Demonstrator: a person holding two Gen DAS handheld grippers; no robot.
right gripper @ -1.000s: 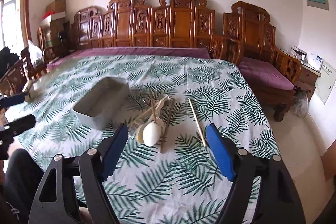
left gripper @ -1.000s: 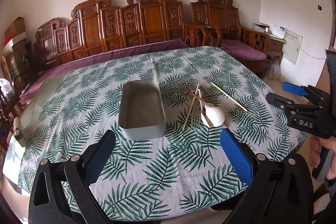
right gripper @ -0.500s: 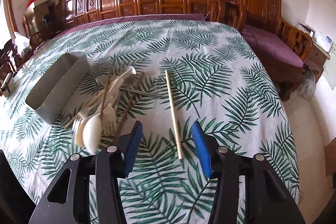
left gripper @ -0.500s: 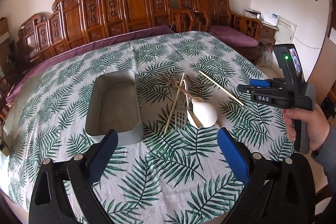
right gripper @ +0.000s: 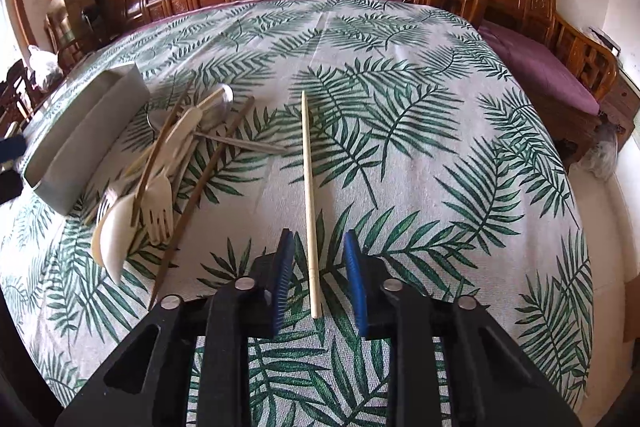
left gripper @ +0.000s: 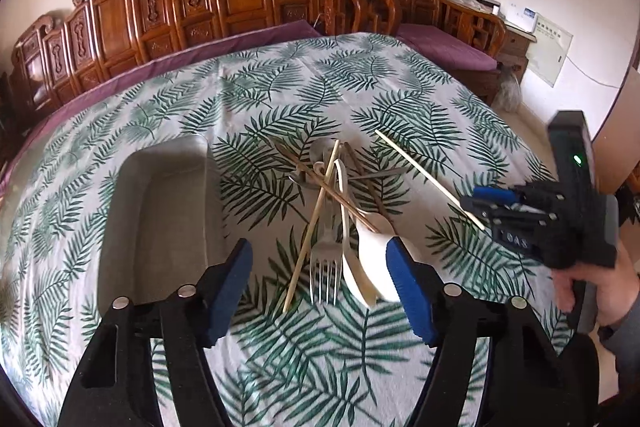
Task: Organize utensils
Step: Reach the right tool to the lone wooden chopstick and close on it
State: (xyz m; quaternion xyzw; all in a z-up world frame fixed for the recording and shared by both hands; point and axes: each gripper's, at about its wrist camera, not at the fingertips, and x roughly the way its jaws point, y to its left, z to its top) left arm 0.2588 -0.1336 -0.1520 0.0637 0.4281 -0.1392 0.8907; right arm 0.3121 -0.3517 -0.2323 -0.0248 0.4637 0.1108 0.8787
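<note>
- I saw the grey metal tray point(left gripper: 160, 211) holding nothing.
- My right gripper point(right gripper: 318, 279), jaws closing, straddled the pale chopstick point(right gripper: 309, 195) without touching it.
- My left gripper point(left gripper: 320, 291), also closing, stood apart over the fork point(left gripper: 326, 267).

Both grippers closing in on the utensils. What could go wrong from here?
1. The right gripper, jaws just closing, straddles only the near tip of the lone pale chopstick; pinched there, it may pivot or slip.
2. The left gripper brackets a crossed pile: metal fork and white spoon. It may grab several or scatter them.
</note>
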